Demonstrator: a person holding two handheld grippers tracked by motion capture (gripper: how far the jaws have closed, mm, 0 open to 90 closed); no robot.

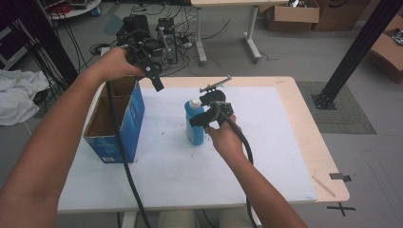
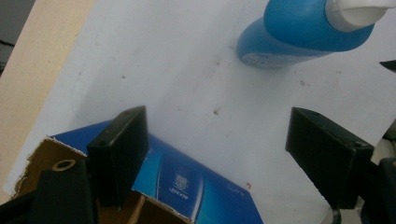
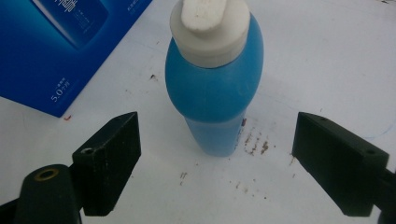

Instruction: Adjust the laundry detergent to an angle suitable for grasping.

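Holding my right gripper (image 3: 217, 163) with jaws wide around the upright blue bottle (image 3: 215, 93), I haven't gripped it yet. My left gripper (image 2: 217, 158) hangs wide and empty above the open blue carton (image 1: 116, 123) on the desk (image 1: 285, 142); grasping and boxing look left.

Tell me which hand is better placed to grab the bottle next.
Right. The right gripper hangs just above the upright bottle, open and lined up with it between its fingers. The left gripper is open too, but sits over the box, off to the side of the bottle.
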